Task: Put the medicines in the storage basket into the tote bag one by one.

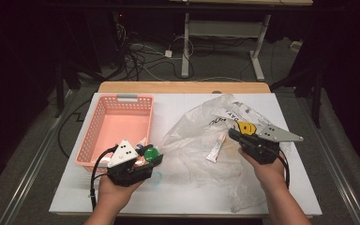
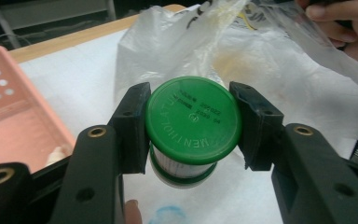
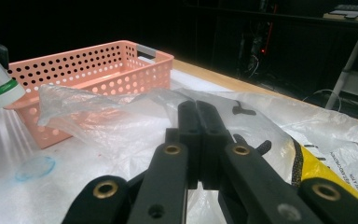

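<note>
My left claw is clamped on the green-capped jar, held just above the desk beside the pink basket; my right claw is pinched tight on the plastic bag

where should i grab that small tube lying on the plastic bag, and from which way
Grip the tube across its narrow middle, coming down from above. It lies flat on the crumpled bag, its long axis running diagonally, so set the jaws crosswise to that line. Its flat lie probably leaves no room to slide in from the side, and jaws set low may catch the film.
</note>
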{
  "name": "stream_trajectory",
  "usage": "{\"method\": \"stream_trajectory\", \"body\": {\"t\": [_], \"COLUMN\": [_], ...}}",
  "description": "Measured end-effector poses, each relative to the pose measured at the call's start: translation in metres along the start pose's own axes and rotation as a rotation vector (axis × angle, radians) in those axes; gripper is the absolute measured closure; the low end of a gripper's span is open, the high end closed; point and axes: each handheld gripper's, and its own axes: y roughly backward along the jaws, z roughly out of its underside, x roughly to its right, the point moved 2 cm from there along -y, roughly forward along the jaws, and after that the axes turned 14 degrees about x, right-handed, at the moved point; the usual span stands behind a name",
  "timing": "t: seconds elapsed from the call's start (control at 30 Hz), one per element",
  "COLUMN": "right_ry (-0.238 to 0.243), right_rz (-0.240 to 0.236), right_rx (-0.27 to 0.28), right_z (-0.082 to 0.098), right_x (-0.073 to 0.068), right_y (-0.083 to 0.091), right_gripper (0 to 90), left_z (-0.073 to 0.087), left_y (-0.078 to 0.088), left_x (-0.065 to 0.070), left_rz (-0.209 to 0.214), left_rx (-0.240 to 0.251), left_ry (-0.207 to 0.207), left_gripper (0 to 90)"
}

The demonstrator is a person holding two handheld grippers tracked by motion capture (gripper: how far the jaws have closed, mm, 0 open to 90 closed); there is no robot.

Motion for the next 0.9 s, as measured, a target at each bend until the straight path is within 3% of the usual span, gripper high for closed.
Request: {"method": "stream_trajectory", "body": {"t": [0.37, 0.6, 0.9], "right_ry": [0.003, 0.003, 0.000], "right_rz": [0.004, 0.002, 0.000], "right_rx": [-0.005, -0.004, 0.005], "right_z": [0.000, 0.000, -0.001], "right_x": [0.000, -0.001, -0.001], "right_y": [-0.001, -0.002, -0.001], "right_gripper": [90.0, 90.0, 90.0], "left_z": [0.010, 0.012, 0.013], "left_y": [-0.027, -0.053, -0.100], "left_x": [0.027, 0.047, 0.061], "left_rz": [0.096, 0.153, 0.194], "left_rx": [-0.056, -0.082, -0.089], "left_ry": [-0.032, -0.053, -0.043], "left_gripper": [50.3, 50.2, 50.2]}}
